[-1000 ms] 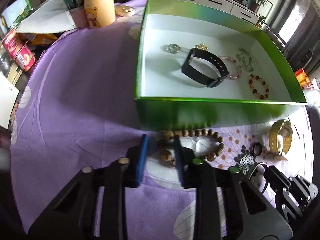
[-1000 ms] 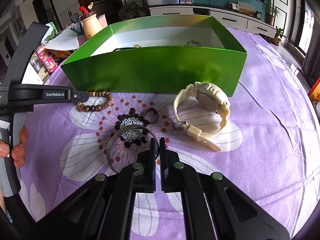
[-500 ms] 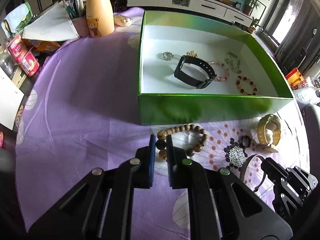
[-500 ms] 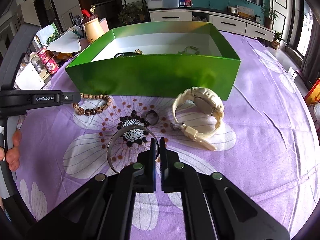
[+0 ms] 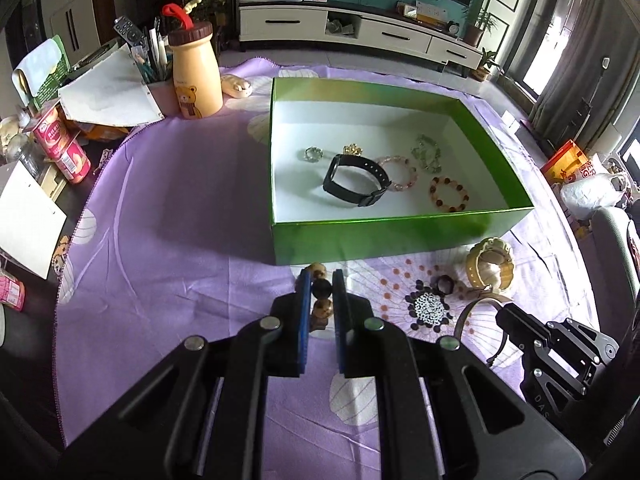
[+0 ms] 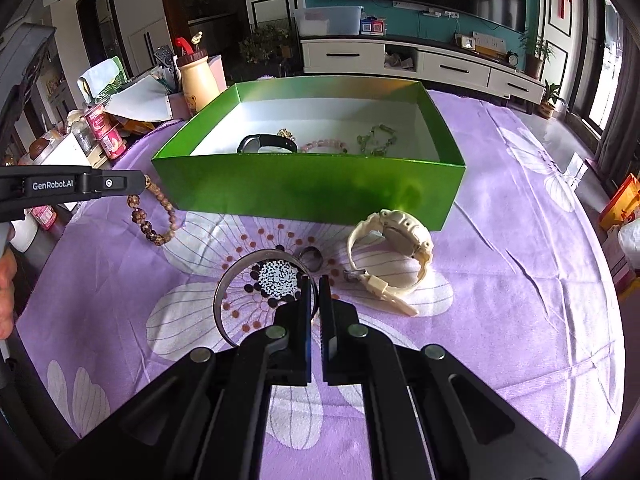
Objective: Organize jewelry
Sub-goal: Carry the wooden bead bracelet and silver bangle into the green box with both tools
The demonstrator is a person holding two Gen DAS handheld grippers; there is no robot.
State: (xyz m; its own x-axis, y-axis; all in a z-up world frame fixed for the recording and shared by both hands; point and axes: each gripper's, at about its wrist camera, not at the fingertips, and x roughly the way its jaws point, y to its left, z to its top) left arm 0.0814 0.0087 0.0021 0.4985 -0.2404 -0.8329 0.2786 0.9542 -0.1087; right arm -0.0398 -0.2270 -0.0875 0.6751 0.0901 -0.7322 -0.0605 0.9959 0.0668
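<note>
Our left gripper (image 5: 321, 289) has its blue-padded fingers (image 5: 304, 300) clamped on the brown wooden bead bracelet (image 6: 154, 216), which hangs in a loop from them above the purple flowered cloth (image 5: 168, 264) covering the tabletop, just in front of the near wall of the open green cardboard box (image 5: 360, 236). Our right gripper (image 6: 315, 292) has its fingers (image 6: 306, 308) pinched narrowly on the rim of the thin silver metal bangle (image 6: 224, 292), and the rest of the ring reaches out to the left over the flower print; we cannot tell whether its far side touches the cloth.

Just beyond the right gripper lie a small dark metal ring (image 6: 311, 257) and, to its right, a cream plastic wristwatch (image 6: 394, 244) on its side, close to the box's front wall.

Inside the box, on its white floor, we see a black strap watch (image 5: 354, 182), a small silver ring (image 5: 313, 154), a gold ornament (image 5: 352, 149) just behind the watch, a pink bead bracelet (image 5: 398, 168), a pale green stone bracelet (image 5: 428, 156) and a red-brown bead bracelet (image 5: 449, 194).

Further out on the left stand a yellow bear-printed bottle with a brown cap (image 5: 196, 76), a pen holder (image 5: 154, 68), loose paper (image 5: 108, 100) and red cans (image 5: 62, 148).
</note>
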